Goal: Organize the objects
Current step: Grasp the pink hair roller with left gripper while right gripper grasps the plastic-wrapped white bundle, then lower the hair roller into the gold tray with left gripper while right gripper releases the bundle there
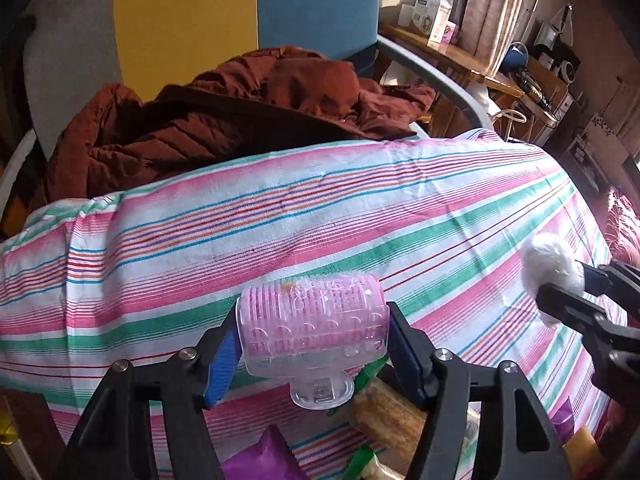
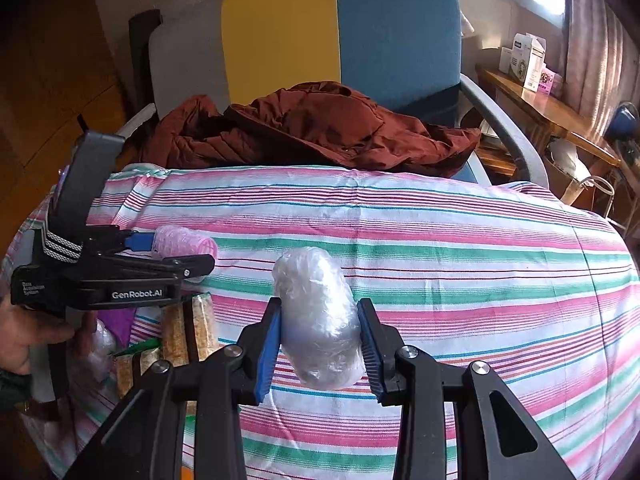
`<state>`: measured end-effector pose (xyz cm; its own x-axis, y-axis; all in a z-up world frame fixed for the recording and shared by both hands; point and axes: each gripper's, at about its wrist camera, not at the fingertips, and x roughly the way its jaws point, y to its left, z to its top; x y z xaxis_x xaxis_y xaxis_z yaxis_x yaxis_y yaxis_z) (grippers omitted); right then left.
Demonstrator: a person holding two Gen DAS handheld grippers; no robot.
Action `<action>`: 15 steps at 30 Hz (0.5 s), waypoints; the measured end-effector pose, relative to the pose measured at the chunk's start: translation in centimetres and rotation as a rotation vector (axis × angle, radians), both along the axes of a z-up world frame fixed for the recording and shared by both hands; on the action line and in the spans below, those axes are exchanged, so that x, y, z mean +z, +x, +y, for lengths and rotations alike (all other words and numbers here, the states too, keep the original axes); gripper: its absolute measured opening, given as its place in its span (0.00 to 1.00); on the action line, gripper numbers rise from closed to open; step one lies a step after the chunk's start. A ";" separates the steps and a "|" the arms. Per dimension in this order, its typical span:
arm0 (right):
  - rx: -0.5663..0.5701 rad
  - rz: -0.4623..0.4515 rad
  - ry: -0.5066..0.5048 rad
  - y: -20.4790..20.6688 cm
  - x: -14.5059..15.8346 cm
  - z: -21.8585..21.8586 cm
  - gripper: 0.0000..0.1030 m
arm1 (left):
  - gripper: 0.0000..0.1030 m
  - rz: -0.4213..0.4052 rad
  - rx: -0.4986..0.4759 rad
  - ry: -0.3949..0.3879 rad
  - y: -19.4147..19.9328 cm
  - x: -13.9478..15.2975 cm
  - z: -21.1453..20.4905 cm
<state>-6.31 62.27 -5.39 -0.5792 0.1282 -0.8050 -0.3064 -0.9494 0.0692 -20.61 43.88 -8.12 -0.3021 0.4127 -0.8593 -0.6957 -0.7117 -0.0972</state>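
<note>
- In the left wrist view the left gripper [image 1: 312,340] sits at the lower centre of the frame, its jaws partly open and clamped on a clear plastic hair roller [image 1: 312,330] with pink bristles, held crosswise between the blue pads.
- The roller's flat clear tab points down toward the bottom of the frame, above snack packets [image 1: 384,408] lying on the cloth.
- In the right wrist view the right gripper [image 2: 320,336] is at the lower centre, its jaws closed narrow on a white bundle wrapped in clear film [image 2: 320,320], which stands upright between the pads.
- The same bundle shows at the right edge of the left wrist view, held by the right gripper's black fingers [image 1: 568,300].
- The left gripper appears at the left of the right wrist view, with a hand [image 2: 24,336] gripping its handle.
- A striped cloth [image 2: 460,264] in pink, green and white fills the middle of both views.
- A rust-brown jacket [image 2: 320,128] lies above the cloth, on a chair [image 2: 340,28] with a yellow and blue back.
</note>
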 end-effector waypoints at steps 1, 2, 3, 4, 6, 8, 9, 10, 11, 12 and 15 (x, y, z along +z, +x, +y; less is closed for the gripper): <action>0.002 0.000 0.007 0.0 0.0 0.0 0.36 | 0.65 0.009 0.001 0.020 0.6 0.8 -0.7; 0.003 0.003 0.012 0.0 0.1 -0.1 0.36 | 0.65 0.002 0.001 0.043 1.1 1.6 -1.4; 0.004 0.007 0.018 -0.1 0.2 -0.1 0.36 | 0.65 0.002 0.001 0.066 1.7 2.4 -2.2; 0.005 0.009 0.025 -0.1 0.2 -0.2 0.36 | 0.65 0.013 0.002 0.083 2.4 3.3 -3.0; 0.005 0.003 0.037 -0.3 0.4 -0.4 0.36 | 0.65 0.029 0.001 0.107 3.8 4.7 -4.5; 0.011 -0.005 0.049 -0.4 0.7 -1.0 0.36 | 0.65 0.043 0.005 0.132 5.2 6.0 -6.3; 0.018 -0.008 0.060 -0.5 1.0 -1.5 0.36 | 0.65 0.044 0.010 0.143 5.9 6.5 -7.4; 0.025 -0.009 0.070 -0.6 1.4 -2.1 0.36 | 0.65 0.043 0.018 0.151 6.2 6.8 -8.2; 0.033 -0.007 0.078 -0.5 1.8 -2.7 0.36 | 0.65 0.041 0.029 0.161 6.5 7.0 -9.3; 0.041 -0.003 0.085 -0.5 2.3 -3.5 0.36 | 0.65 0.038 0.040 0.171 6.8 7.3 -10.2; 0.065 0.010 0.105 -0.4 3.9 -5.7 0.36 | 0.65 0.035 0.076 0.192 7.7 7.9 -12.9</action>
<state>-6.71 56.56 -1.53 -0.5970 0.1740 -0.7832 -0.2440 -0.9693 -0.0293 -12.95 30.99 -0.21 -0.3669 0.5427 -0.7555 -0.6464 -0.7328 -0.2124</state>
